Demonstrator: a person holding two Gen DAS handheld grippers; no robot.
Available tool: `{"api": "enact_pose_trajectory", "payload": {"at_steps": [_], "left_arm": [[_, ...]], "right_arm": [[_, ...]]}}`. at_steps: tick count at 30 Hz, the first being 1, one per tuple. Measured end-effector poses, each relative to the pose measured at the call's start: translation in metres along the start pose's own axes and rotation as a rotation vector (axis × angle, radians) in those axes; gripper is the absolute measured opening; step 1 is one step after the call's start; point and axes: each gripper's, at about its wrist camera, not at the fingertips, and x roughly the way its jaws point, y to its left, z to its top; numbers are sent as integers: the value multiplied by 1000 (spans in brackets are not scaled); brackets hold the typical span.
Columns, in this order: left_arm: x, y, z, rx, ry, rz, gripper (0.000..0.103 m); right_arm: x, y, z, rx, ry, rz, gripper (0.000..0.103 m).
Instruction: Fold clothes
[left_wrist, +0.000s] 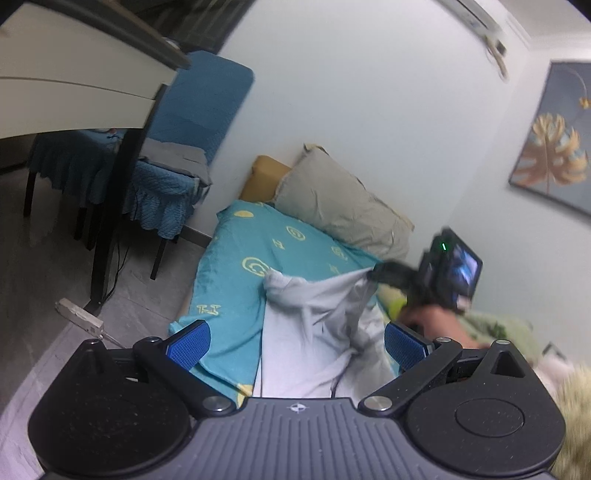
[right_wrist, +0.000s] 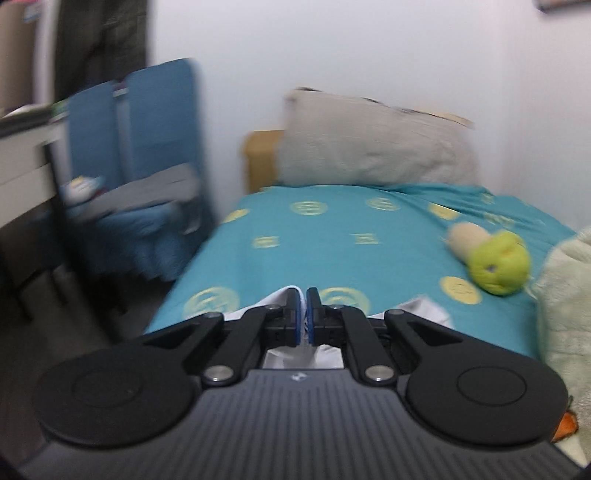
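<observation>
Right gripper (right_wrist: 303, 314): jaws nearly together, clamped on a white fold of the garment (left_wrist: 317, 325). Left gripper (left_wrist: 295, 341): jaws wide apart, holding nothing, poised over the garment. Right gripper lifted, pulling one corner up and taut, over the teal sheet (left_wrist: 229, 266). Garment lying on the bed, long axis running from the left gripper toward the pillow (left_wrist: 343, 203), its far end bunched. Green plush (right_wrist: 495, 260) well apart, at the right.
</observation>
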Motion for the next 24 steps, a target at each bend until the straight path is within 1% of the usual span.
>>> {"api": "enact_pose_trajectory", "payload": {"at_steps": [2, 5, 10, 12, 15, 16, 17, 18, 19, 20, 23, 24], "left_arm": [[5, -6, -5, 30, 11, 3, 102], [15, -12, -12, 56, 30, 10, 102], [37, -18, -21, 84, 76, 32, 102], [44, -20, -23, 103, 81, 46, 102], [54, -21, -25, 116, 95, 65, 102], [57, -21, -26, 118, 100, 69, 102], [59, -22, -26, 123, 100, 74, 102], [61, -24, -26, 126, 100, 79, 102], [63, -25, -27, 119, 97, 81, 102], [65, -26, -27, 112, 95, 83, 102], [70, -32, -29, 93, 94, 79, 102], [72, -35, -31, 89, 98, 72, 102]], "right_arm": [[19, -22, 2, 56, 16, -56, 6], [50, -50, -8, 114, 68, -129, 6], [89, -82, -39, 123, 146, -178, 6], [97, -93, -52, 168, 159, -127, 6], [95, -99, -60, 219, 185, -60, 9], [95, -101, -63, 236, 194, -38, 16], [94, -104, -65, 253, 203, -16, 27], [89, -104, -65, 263, 206, 13, 53], [80, -103, -63, 263, 193, 35, 75], [69, -101, -60, 262, 183, 47, 84], [33, -97, -52, 257, 151, 85, 85], [18, -95, -50, 255, 150, 83, 85]]}}
